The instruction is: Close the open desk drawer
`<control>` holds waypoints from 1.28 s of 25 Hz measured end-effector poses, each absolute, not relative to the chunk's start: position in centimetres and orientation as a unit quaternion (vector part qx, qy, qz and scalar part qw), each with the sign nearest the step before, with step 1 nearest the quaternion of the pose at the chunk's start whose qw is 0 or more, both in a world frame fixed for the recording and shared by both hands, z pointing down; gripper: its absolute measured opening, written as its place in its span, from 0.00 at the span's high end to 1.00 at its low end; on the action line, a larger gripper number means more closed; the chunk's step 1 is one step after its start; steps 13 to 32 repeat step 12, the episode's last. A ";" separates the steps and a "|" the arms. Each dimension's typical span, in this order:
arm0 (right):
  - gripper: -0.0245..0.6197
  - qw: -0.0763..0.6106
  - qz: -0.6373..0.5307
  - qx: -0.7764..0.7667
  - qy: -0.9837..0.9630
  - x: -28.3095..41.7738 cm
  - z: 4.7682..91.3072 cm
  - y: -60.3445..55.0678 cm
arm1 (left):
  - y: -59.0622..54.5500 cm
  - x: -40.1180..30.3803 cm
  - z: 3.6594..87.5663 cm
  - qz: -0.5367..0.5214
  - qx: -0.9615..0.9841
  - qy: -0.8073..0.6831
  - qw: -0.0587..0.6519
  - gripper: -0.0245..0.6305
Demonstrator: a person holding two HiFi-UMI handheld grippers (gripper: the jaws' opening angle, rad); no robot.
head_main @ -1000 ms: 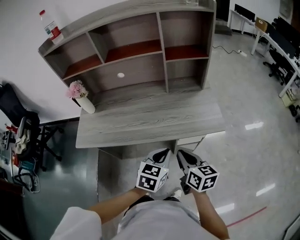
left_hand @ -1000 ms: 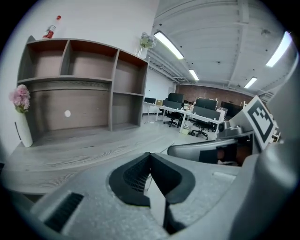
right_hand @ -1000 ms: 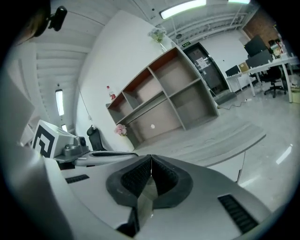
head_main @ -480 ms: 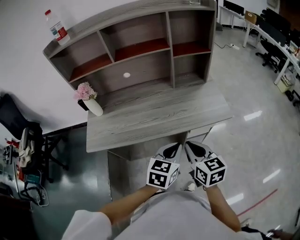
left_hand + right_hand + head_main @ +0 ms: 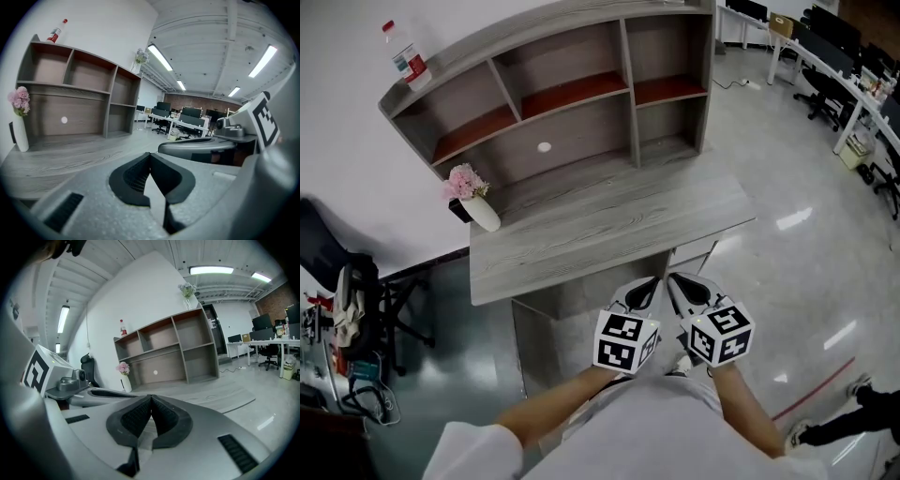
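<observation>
Drawer (image 5: 695,253) shows as a pale grey front tucked under the wood-grain tabletop's (image 5: 581,239) right front edge. Fingers of the left gripper (image 5: 643,292) and right gripper (image 5: 682,287) are pressed together, holding nothing.

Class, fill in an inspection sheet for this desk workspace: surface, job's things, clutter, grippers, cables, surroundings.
Surface: grey desk top, mostly bare.
Job's things: drawer front under the desk's right side; open or closed, cannot tell.
Clutter: flower vase on desk; bottle atop hutch.
Grippers: left gripper and right gripper shut, empty, side by side.
Cables: one cable on the floor beside the hutch.
Surroundings: office chairs at far right.
</observation>
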State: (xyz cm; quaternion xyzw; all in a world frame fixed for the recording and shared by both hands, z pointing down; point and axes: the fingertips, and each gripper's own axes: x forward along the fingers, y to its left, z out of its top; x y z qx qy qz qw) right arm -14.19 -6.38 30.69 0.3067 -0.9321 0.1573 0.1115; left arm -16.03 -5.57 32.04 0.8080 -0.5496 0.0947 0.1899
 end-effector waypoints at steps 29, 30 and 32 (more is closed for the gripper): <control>0.96 0.111 0.160 0.327 -0.925 -13.3 31.0 -4.4 | -3.8 -14.9 31.8 0.091 0.818 -0.535 0.190 0.96; 0.96 0.111 0.160 0.327 -0.925 -13.3 31.0 -4.4 | -3.8 -14.9 31.8 0.091 0.818 -0.535 0.190 0.96; 0.96 0.111 0.160 0.327 -0.925 -13.3 31.0 -4.4 | -3.8 -14.9 31.8 0.091 0.818 -0.535 0.190 0.96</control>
